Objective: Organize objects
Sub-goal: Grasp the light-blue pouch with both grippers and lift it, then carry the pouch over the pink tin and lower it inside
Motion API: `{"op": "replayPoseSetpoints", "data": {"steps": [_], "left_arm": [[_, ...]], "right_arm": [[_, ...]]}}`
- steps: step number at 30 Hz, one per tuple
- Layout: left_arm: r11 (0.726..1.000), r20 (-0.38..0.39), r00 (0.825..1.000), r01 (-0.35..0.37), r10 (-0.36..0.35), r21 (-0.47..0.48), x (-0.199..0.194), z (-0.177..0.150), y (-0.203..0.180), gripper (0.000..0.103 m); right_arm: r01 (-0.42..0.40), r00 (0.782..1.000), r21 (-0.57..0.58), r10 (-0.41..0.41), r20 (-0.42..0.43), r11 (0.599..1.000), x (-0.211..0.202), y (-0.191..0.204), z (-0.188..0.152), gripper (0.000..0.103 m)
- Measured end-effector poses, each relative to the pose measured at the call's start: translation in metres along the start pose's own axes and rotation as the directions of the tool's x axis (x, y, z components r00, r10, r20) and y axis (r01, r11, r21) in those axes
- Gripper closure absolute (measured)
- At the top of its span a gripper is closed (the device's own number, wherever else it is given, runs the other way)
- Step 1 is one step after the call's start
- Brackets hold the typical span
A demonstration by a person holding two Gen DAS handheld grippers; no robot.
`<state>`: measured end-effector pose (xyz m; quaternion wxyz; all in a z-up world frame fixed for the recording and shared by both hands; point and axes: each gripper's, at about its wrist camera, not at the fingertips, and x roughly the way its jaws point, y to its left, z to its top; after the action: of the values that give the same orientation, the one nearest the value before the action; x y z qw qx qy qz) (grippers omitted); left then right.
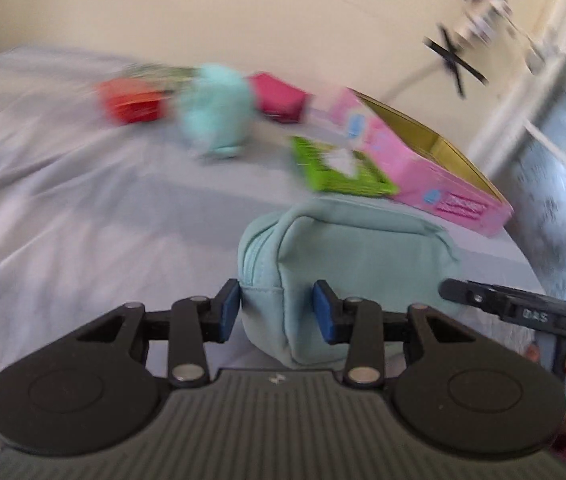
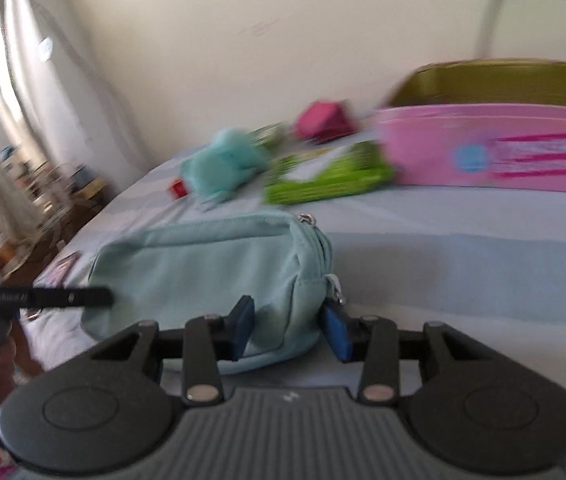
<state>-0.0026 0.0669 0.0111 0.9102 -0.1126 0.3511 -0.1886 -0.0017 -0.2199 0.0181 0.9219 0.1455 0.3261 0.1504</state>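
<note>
A pale teal zip pouch (image 1: 343, 264) lies on the grey-blue bed sheet (image 1: 63, 200). My left gripper (image 1: 277, 310) is shut on one end of it, blue pads pressing both sides. My right gripper (image 2: 289, 330) is shut on the other end, by the zip pull; the pouch (image 2: 211, 268) stretches away to the left there. Behind lie a teal plush toy (image 1: 215, 112), a red box (image 1: 133, 100), a magenta box (image 1: 279, 96), a green packet (image 1: 343, 168) and an open pink box (image 1: 423, 160) with a gold inside.
A cream wall (image 1: 243, 12) rises behind the bed. The bed's right edge runs beside the pink box (image 2: 503, 148). A cluttered low table (image 2: 43, 200) stands at the left in the right wrist view. The views are motion-blurred.
</note>
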Motion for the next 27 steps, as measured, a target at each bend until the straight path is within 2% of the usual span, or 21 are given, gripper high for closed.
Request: {"op": "replayPoseSetpoints", "data": {"steps": [4, 6, 9, 12, 15, 17, 21, 27], "left_arm": [[0.997, -0.078, 0.995, 0.067, -0.064, 0.039, 0.055, 0.017, -0.039, 0.061], [0.994, -0.089, 0.993, 0.085, -0.079, 0.065, 0.070, 0.025, -0.062, 0.061], [0.984, -0.031, 0.994, 0.105, -0.102, 0.146, 0.070, 0.043, -0.095, 0.061], [0.972, 0.055, 0.987, 0.135, -0.148, 0.195, 0.066, 0.075, -0.120, 0.061], [0.966, 0.109, 0.979, 0.144, -0.171, 0.216, 0.076, 0.107, -0.143, 0.060], [0.958, 0.163, 0.972, 0.123, -0.169, 0.261, 0.094, 0.124, -0.159, 0.059], [0.960, 0.203, 0.970, 0.077, -0.135, 0.271, 0.137, 0.151, -0.176, 0.058], [0.962, 0.201, 0.977, 0.020, -0.077, 0.271, 0.192, 0.169, -0.189, 0.058]], "right_arm": [[0.093, 0.992, 0.124, -0.102, 0.073, 0.988, -0.027, -0.049, 0.000, 0.066], [0.130, 0.984, 0.151, -0.146, 0.104, 0.980, -0.039, -0.066, 0.003, 0.066], [0.154, 0.968, 0.143, -0.178, 0.178, 0.978, -0.061, -0.079, 0.016, 0.066], [0.164, 0.943, 0.116, -0.190, 0.273, 0.980, -0.078, -0.088, 0.040, 0.066], [0.199, 0.909, 0.111, -0.225, 0.351, 0.974, -0.078, -0.101, 0.075, 0.066], [0.243, 0.878, 0.094, -0.260, 0.402, 0.966, -0.072, -0.112, 0.097, 0.066], [0.301, 0.852, 0.113, -0.320, 0.415, 0.947, -0.044, -0.142, 0.134, 0.066], [0.350, 0.848, 0.165, -0.386, 0.364, 0.922, 0.003, -0.186, 0.161, 0.066]]}}
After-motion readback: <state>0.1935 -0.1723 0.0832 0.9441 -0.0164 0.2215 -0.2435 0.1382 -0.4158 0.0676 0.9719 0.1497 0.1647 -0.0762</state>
